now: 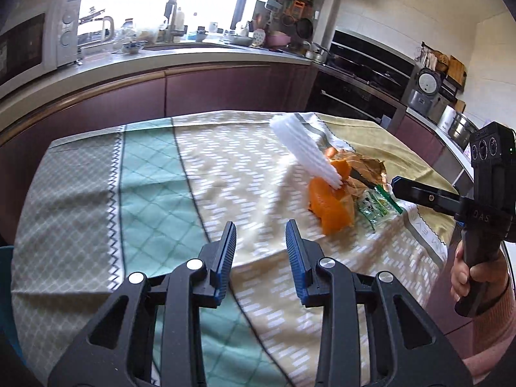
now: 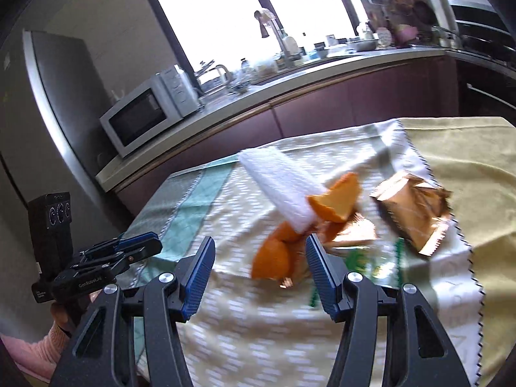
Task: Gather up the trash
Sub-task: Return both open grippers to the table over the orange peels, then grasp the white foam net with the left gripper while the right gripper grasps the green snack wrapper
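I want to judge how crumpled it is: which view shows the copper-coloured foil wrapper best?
The right wrist view: the foil wrapper lies open and nearly whole beside the orange peel. In the left wrist view it is far off, mostly hidden behind peel and the white foam sleeve.

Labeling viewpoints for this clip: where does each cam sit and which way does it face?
Left wrist: on the left gripper, angled down across the table cloth toward the kitchen counter; own open fingers, the right gripper and its hand show.
Right wrist: on the right gripper, angled down at the trash; own open fingers, left gripper, pink sleeve.
Shared: orange peel, white foam net, gold wrapper, microwave.
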### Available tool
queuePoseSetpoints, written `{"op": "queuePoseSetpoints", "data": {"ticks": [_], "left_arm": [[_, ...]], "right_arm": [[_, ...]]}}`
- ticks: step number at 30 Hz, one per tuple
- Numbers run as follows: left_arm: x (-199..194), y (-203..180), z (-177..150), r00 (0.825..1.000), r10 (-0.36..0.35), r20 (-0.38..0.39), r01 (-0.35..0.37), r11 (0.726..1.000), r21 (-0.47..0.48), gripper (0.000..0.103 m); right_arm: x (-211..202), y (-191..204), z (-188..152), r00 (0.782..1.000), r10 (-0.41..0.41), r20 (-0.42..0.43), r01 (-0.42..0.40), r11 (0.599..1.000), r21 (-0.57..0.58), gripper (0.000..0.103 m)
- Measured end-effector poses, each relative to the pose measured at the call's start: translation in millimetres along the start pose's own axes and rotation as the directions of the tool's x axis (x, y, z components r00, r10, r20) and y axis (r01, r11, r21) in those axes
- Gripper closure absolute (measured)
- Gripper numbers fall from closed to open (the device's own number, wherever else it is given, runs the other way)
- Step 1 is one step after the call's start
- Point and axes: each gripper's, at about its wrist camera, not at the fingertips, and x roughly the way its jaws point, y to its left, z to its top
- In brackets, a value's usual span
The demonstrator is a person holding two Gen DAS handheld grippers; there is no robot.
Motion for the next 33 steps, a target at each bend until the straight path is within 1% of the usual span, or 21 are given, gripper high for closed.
{"op": "queuePoseSetpoints", "data": {"ticks": [3, 6, 10, 16, 21, 26, 27, 28, 30, 31, 33], "left_arm": [[22.2, -17.1, 12.3, 0.999, -0.029, -0.019, 0.03, 0.999, 0.014, 0.07], [37.1, -28.6, 25.6, 0.998, -0.056, -0.02, 0.056, 0.998, 0.007, 0.064], [57.6, -37.5, 43.9, 0.996, -0.083, -0.036, 0.083, 0.996, -0.025, 0.064], [89.7, -46.2, 67.5, 0.993, -0.105, -0.058, 0.101, 0.992, -0.073, 0.06], [113.3, -44.1, 79.2, 0.988, -0.122, -0.092, 0.111, 0.986, -0.124, 0.06], [131.0, -41.0, 82.4, 0.984, -0.135, -0.114, 0.115, 0.979, -0.166, 0.06], [134.0, -40.6, 82.2, 0.983, -0.14, -0.118, 0.118, 0.977, -0.176, 0.06], [137.5, -39.5, 83.1, 0.981, -0.151, -0.124, 0.126, 0.974, -0.189, 0.061], [142.3, -37.5, 82.5, 0.977, -0.169, -0.132, 0.139, 0.968, -0.21, 0.077], [145.1, -36.2, 82.3, 0.974, -0.18, -0.139, 0.146, 0.964, -0.223, 0.082], [147.6, -33.4, 81.1, 0.971, -0.195, -0.14, 0.158, 0.958, -0.241, 0.09]], "right_arm": [[-11.9, -33.9, -3.6, 0.998, -0.064, 0.014, 0.063, 0.996, 0.056, 0.047], [-15.7, -58.6, -8.1, 0.995, -0.094, 0.012, 0.092, 0.991, 0.101, 0.047], [-10.4, -74.6, -16.2, 0.997, -0.077, -0.019, 0.078, 0.987, 0.138, 0.047], [-3.7, -79.4, -23.3, 0.998, -0.046, -0.034, 0.051, 0.987, 0.151, 0.047], [-0.1, -79.7, -24.9, 0.999, -0.024, -0.042, 0.031, 0.987, 0.16, 0.048], [5.3, -80.5, -27.0, 0.999, 0.001, -0.055, 0.009, 0.985, 0.175, 0.054], [6.6, -80.1, -27.6, 0.998, 0.005, -0.058, 0.006, 0.984, 0.176, 0.056], [8.1, -80.0, -26.8, 0.998, 0.007, -0.062, 0.004, 0.984, 0.177, 0.057], [10.0, -80.0, -27.1, 0.998, 0.011, -0.066, 0.001, 0.983, 0.182, 0.063], [11.5, -80.1, -26.1, 0.998, 0.01, -0.068, 0.003, 0.983, 0.186, 0.065], [11.6, -81.0, -26.4, 0.997, 0.014, -0.07, 0.0, 0.981, 0.192, 0.075]]}}
